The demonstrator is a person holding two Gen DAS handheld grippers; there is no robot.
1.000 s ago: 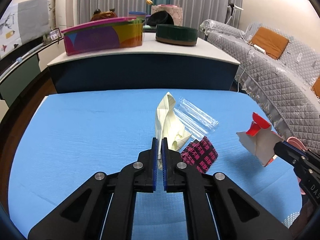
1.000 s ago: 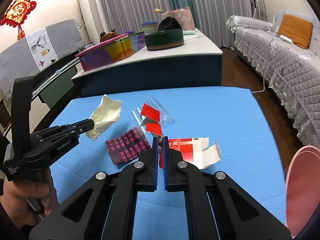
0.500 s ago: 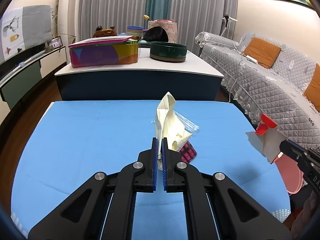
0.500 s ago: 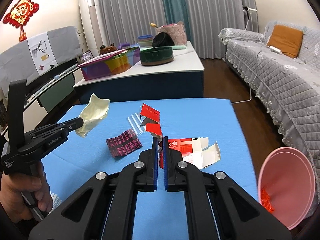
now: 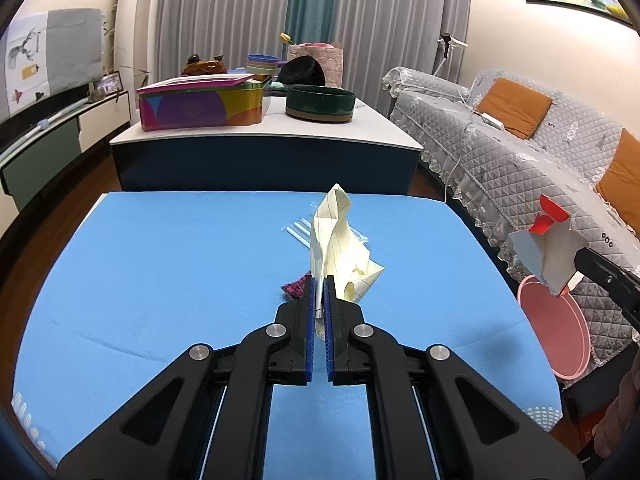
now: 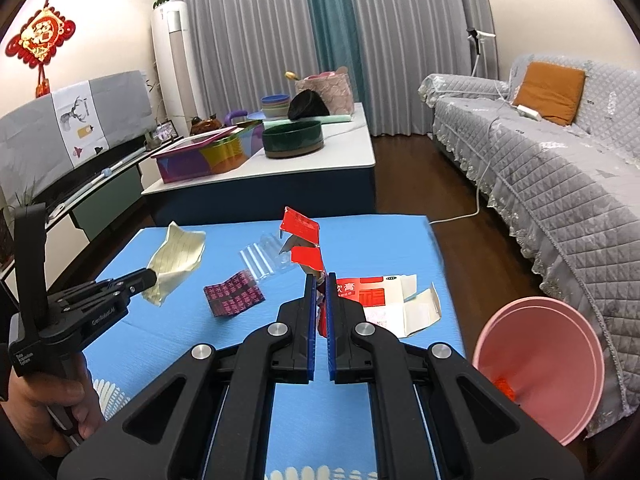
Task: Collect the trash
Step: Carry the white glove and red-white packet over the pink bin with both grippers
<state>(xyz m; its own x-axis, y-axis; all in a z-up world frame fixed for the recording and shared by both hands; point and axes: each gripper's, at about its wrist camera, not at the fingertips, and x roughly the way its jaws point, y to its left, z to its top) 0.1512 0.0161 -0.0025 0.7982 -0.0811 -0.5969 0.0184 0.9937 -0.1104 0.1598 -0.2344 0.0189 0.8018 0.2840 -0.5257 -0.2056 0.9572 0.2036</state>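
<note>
- The left tool (image 5: 319, 292) has its blue pads clamped on a crumpled yellowish lined paper (image 5: 340, 248), lifted above the blue surface (image 5: 160, 272).
- Clear plastic wrap (image 5: 298, 233) lies towards the far edge; a dark pink-printed wrapper (image 5: 295, 287) peeks out beside the pads.
- At the right edge, the right tool (image 5: 580, 258) grips a torn red-and-white carton (image 5: 546, 246) above a pink bin (image 5: 556, 330).

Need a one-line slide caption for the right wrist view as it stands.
Right gripper holds a red carton scrap above the blue table, pink bin to its right.
</note>
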